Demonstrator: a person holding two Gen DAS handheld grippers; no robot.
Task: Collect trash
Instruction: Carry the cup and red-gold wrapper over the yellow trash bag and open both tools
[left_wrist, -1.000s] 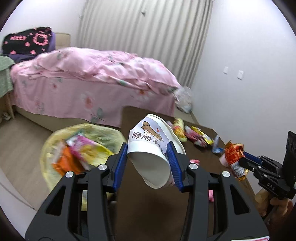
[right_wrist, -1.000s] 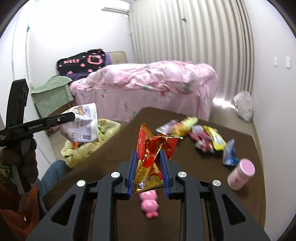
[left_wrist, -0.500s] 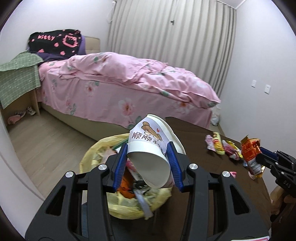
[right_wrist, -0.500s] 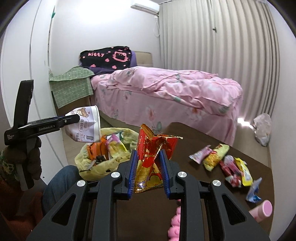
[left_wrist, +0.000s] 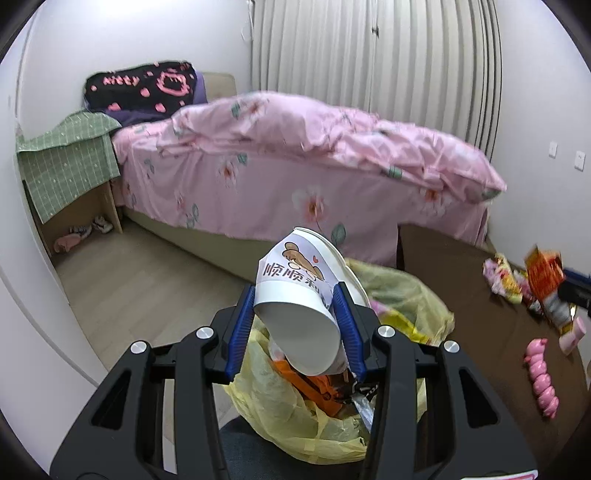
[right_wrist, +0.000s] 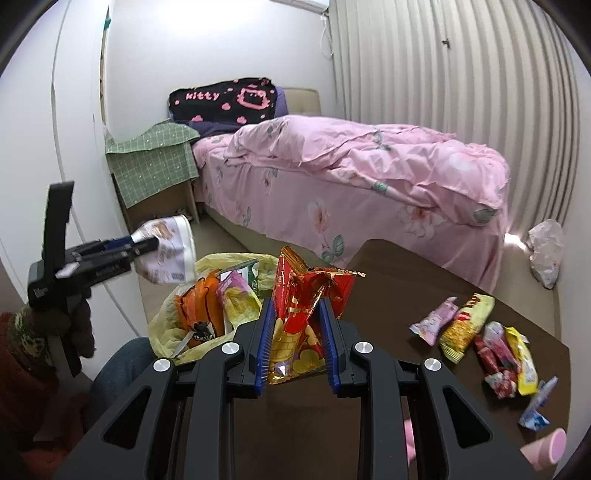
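Tilting downward, left hand-held gripper (left_wrist: 295, 325) clamps white paper bowl (left_wrist: 301, 295) above yellow plastic trash bag (left_wrist: 413, 295); right hand-held gripper (right_wrist: 297, 341) pinches red foil snack wrapper (right_wrist: 306, 306).

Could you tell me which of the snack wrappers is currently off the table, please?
The red and gold foil wrapper, pinched upright in the right hand-held gripper; the other wrappers lie flat on the brown table.

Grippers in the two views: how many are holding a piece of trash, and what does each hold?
2. The left gripper clamps a white paper cup above the yellow trash bag; the right gripper clamps a red snack wrapper.
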